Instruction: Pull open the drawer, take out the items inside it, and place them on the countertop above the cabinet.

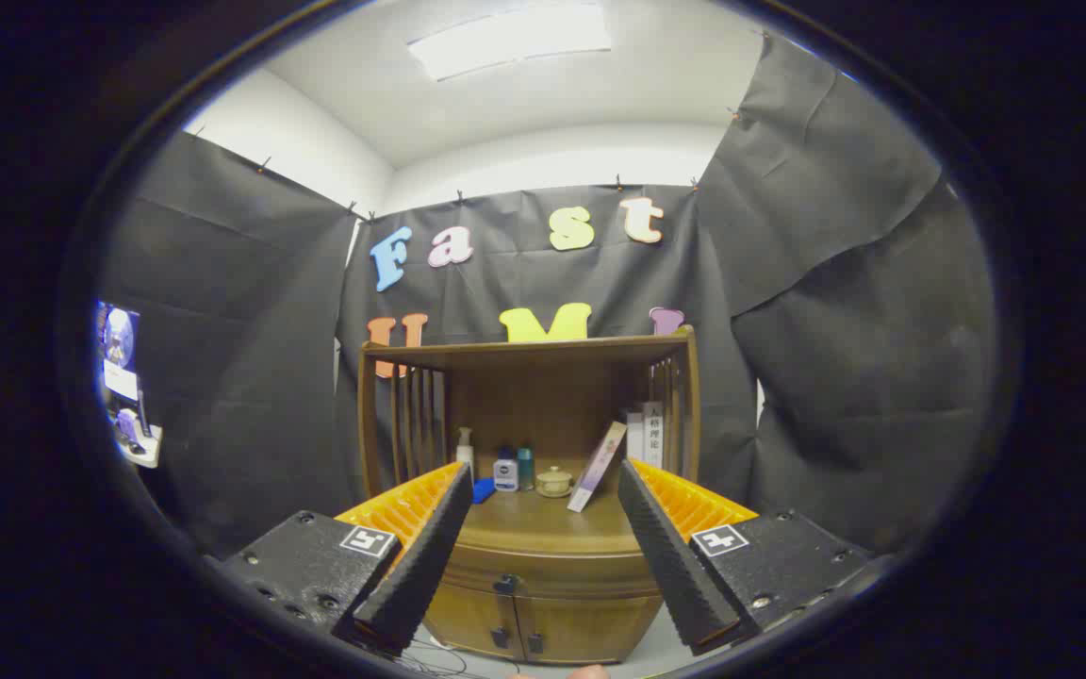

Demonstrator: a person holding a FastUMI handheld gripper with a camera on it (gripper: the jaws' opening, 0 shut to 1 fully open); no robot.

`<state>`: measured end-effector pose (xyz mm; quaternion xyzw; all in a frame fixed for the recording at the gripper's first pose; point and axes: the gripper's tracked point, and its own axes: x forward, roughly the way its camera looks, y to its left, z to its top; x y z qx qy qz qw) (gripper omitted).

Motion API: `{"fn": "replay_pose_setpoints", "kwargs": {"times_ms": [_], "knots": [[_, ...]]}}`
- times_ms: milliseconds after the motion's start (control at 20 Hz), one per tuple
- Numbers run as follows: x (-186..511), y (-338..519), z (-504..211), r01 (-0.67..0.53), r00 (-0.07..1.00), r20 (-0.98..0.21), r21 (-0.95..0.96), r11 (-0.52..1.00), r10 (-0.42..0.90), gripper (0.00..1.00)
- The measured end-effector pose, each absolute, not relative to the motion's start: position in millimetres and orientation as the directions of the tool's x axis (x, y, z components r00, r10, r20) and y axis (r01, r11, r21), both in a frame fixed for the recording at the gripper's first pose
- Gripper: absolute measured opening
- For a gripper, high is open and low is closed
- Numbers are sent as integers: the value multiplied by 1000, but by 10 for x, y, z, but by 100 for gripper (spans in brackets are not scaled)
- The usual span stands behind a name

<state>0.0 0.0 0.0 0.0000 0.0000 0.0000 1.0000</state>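
A wooden cabinet [543, 566] stands against the booth wall, some way beyond my fingers. Its drawer [552, 572] sits closed under the countertop [543, 523], with a small dark handle [505, 585] at its middle. Two lower doors [543, 627] are below it. My gripper [543, 547] is open, held well back from the cabinet, with nothing between its fingers. What lies inside the drawer is hidden.
On the countertop stand a pump bottle [465, 451], two small bottles [513, 469], a blue item [484, 489], a lidded jar [553, 482], a leaning book [598, 467] and upright books [647, 436]. A slatted wooden shelf frame [529, 354] rises above. Cables lie on the floor.
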Motion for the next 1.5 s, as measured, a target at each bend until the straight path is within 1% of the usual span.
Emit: {"fn": "replay_pose_setpoints", "kwargs": {"times_ms": [350, 700, 950, 1150, 1500], "knots": [[54, 109, -47, -15, 1000, 13, 8, 1000, 15, 99], [326, 96, -448, 6, 1000, -13, 47, 999, -6, 99], [656, 289, -1096, -14, 995, -99, 1, 1000, 15, 99], [999, 445, -1631, -36, 987, -153, 29, 999, 40, 99], [1588, 484, -2656, -35, 954, -296, 37, 999, 44, 99]]}}
